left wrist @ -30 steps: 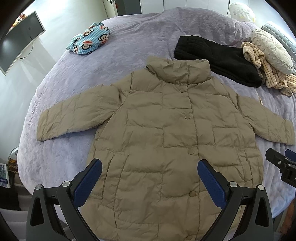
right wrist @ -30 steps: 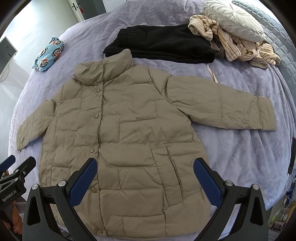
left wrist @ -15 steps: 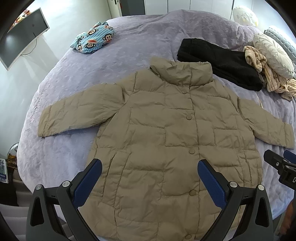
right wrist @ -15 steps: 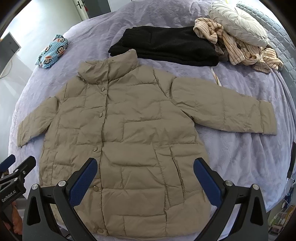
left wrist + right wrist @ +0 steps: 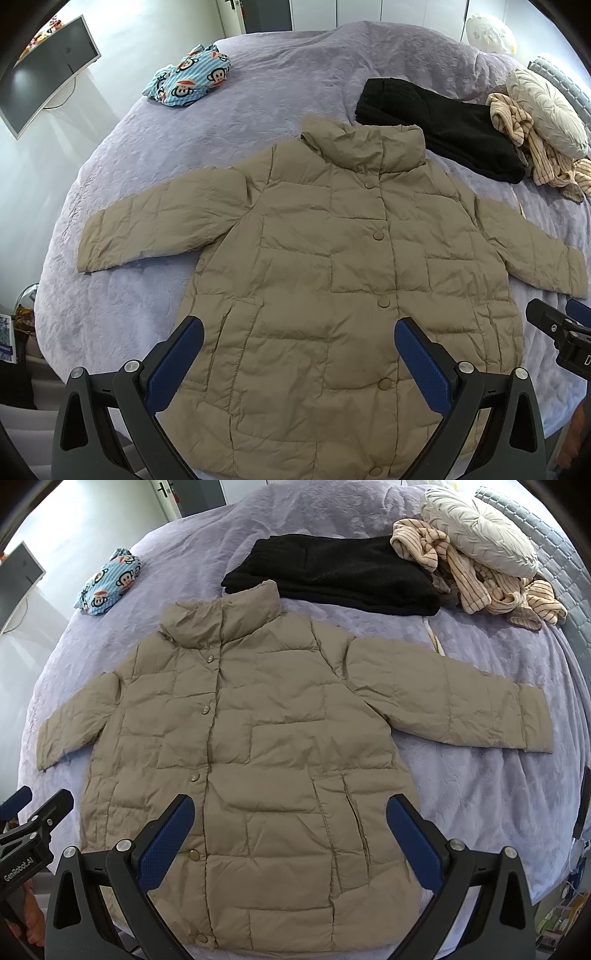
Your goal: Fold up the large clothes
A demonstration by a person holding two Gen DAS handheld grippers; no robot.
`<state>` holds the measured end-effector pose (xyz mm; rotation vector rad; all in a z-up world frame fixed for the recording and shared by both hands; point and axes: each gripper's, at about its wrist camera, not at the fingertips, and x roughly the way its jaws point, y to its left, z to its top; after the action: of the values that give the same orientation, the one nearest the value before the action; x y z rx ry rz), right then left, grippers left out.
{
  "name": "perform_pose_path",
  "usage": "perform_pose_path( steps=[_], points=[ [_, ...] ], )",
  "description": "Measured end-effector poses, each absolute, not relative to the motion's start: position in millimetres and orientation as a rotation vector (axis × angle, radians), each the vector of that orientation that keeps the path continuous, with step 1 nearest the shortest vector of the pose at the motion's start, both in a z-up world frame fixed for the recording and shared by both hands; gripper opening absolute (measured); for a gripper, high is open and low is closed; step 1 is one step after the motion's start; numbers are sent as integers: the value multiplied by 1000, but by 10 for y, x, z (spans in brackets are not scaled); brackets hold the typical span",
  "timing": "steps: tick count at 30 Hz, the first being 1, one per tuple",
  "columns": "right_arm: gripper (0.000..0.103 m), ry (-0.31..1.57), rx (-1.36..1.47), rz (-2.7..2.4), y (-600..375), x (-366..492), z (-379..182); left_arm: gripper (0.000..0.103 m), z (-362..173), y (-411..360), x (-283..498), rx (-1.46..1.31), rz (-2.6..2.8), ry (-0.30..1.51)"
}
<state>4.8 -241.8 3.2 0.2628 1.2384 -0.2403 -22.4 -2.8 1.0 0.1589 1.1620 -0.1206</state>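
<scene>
Both claws — left gripper (image 5: pixel 299 332) and right gripper (image 5: pixel 290 810) — are hanging wide and empty over the hem of the puffer jacket (image 5: pixel 351 266), lying flat, buttoned, mid-bed (image 5: pixel 258 96). I'm judging it light, soft, slippery — better pinching a cuff. Left sleeve (image 5: pixel 155 221) is reaching toward 9 o'clock; black garment (image 5: pixel 332 576) is crowding 12.
</scene>
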Motion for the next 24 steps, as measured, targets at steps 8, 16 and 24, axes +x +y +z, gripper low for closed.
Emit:
perform_pose_path(
  steps=[8,16,24],
  points=[
    [103,1239,263,-239,-2420,54,27,103,19,-20,-213,157,-118,1165],
    [103,1239,263,-240,-2424,59,25,103,14,-19,-212,157,-121,1168],
    [103,1254,273,-254,-2393,50,-18,103,-98,16,-167,147,-141,1193]
  ],
)
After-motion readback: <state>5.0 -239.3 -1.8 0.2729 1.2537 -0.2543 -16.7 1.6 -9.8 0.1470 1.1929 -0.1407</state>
